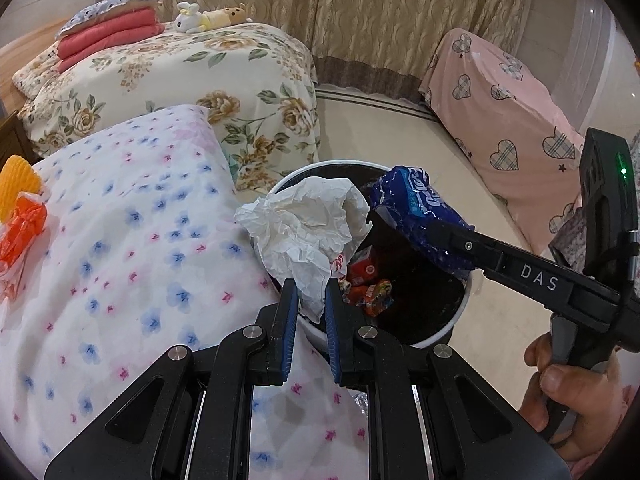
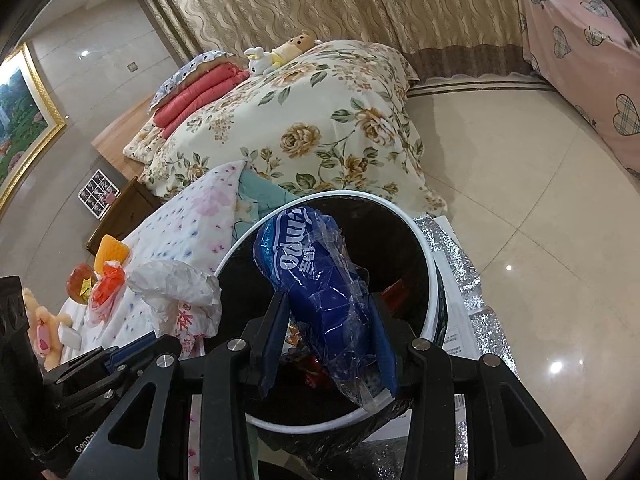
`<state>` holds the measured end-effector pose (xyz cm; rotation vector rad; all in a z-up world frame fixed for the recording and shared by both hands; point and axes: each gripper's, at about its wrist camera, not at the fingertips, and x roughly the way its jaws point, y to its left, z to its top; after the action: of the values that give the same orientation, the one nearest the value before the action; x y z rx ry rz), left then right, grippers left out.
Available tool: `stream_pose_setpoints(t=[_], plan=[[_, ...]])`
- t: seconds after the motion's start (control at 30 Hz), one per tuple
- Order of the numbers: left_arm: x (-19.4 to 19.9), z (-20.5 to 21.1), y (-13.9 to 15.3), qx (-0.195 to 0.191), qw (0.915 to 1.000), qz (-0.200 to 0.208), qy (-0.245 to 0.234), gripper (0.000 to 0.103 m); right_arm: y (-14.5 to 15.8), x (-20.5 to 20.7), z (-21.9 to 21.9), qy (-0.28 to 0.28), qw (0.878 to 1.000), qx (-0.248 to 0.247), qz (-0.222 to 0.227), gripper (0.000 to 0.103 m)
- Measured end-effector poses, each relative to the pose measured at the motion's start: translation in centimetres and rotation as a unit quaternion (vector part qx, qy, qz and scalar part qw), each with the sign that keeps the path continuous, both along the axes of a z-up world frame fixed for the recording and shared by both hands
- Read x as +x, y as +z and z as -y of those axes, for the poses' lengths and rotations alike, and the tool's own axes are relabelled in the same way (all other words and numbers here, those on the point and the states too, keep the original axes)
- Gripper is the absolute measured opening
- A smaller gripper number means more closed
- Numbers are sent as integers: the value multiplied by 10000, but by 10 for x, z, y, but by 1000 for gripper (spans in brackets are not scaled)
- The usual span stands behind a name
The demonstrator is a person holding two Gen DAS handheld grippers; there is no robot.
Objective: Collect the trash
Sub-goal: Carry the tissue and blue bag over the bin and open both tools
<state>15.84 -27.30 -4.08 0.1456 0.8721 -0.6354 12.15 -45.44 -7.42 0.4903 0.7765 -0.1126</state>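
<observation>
A round trash bin with a white rim [image 1: 456, 320] [image 2: 430, 264] and black liner stands beside a covered table; red snack wrappers [image 1: 370, 282] lie inside it. My left gripper [image 1: 312, 288] is shut on a crumpled white paper [image 1: 304, 224], held over the bin's left edge; the same paper [image 2: 176, 284] shows at the left in the right wrist view. My right gripper [image 2: 328, 308] is shut on a crumpled blue plastic package [image 2: 320, 280], held over the bin's opening. That blue package [image 1: 420, 216] and the right gripper [image 1: 452, 240] with a person's hand [image 1: 560, 392] appear at the right.
The table's floral cloth [image 1: 120, 240] carries an orange bag [image 1: 22, 228], a yellow chip-shaped item [image 1: 16, 184] and plush toys [image 2: 44, 320]. A bed with flowered quilt [image 2: 320, 120] lies behind. A pink-covered piece of furniture [image 1: 508, 128] stands right. Silver foil and papers [image 2: 464, 280] lie by the bin.
</observation>
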Motion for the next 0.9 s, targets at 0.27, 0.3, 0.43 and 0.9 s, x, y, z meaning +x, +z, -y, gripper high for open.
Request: stream_pose_setpoints(t=[0.27,0.3,0.43,0.9], plan=[[6,7,-5,78,10000,-55,-6,13,-2,4,3,4,10000,-23,-32,43],[7,8,-5,83,9999,-61,-10,13,-2,5,3,1,10000,-22,-35,43],[6,9,-4,82,9999,-76,-34,18,-2,6,8,-25,10000,25,-11,47],[-4,-41,2,-162,9987,-64,477,54,7,-4,-8,-68,9996,169,225,84]])
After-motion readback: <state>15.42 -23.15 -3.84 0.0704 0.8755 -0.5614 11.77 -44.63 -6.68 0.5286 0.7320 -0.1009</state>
